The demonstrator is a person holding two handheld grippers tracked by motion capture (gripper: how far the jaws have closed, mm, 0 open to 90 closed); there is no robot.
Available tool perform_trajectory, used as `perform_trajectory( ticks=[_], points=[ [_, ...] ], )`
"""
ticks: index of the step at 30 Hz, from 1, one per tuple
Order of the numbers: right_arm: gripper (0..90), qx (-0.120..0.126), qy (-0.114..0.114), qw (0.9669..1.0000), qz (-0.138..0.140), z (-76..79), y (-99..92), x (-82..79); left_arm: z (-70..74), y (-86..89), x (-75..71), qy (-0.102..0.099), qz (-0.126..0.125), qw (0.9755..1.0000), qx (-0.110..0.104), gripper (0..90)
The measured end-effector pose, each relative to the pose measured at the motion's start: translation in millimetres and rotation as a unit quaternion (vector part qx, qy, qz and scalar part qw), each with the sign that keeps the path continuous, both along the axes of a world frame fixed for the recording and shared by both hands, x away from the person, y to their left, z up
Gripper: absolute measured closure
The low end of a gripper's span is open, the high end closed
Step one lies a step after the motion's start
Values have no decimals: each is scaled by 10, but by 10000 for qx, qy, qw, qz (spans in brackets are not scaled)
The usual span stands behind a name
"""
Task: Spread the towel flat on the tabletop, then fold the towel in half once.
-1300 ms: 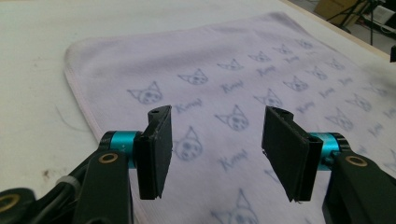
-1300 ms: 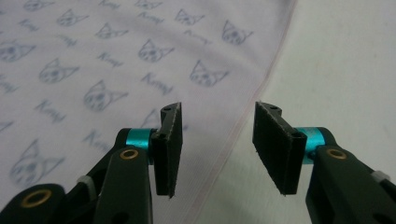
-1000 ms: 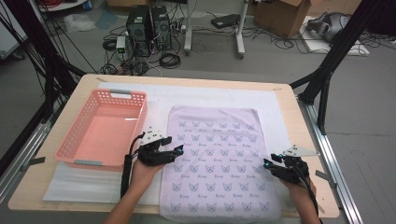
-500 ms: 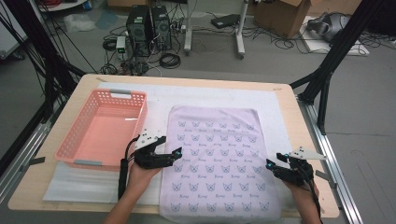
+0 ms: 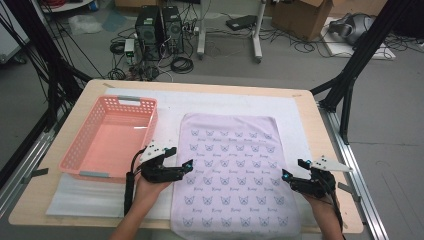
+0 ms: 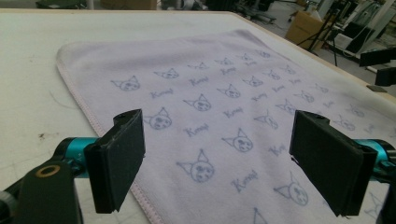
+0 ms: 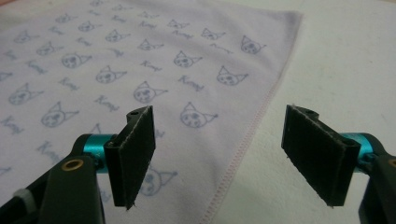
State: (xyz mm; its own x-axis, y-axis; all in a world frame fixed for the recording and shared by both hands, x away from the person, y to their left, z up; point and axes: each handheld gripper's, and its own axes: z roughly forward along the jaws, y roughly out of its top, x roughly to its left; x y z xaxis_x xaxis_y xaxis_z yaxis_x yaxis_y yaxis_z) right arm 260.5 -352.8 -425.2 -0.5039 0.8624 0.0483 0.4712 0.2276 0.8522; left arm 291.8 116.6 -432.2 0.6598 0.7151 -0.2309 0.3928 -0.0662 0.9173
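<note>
Jaws of the left gripper and right gripper stand spread, just opened, over the lilac cat-face towel's edges; its repeated script possibly reads "Kuromi".

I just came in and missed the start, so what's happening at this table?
A person holds a two-jaw gripper in each hand over a pale lilac towel printed with cat faces, spread flat on the white mat. The left gripper sits at the towel's left edge, the right gripper at its right edge. Both sets of jaws have just been opening and stand wide, with nothing clamped between them. A pink plastic basket stands empty beside the towel.
</note>
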Motion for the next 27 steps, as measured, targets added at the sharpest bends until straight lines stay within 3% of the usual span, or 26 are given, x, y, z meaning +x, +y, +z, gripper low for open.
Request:
perform_trajectory(
  ticks=[5, 18, 27],
  points=[
    [245, 43, -30, 10000, 2, 18, 39, 28, -5, 18, -6, 1, 2, 10000, -13, 195],
    [241, -44, 185, 9998, 107, -66, 148, 139, -38, 18, 81, 184, 38, 9998, 40, 224],
    [220, -94, 385, 9992, 16, -110, 112, 347, -86, -76, 274, 386, 199, 9981, 437, 230]
  ],
)
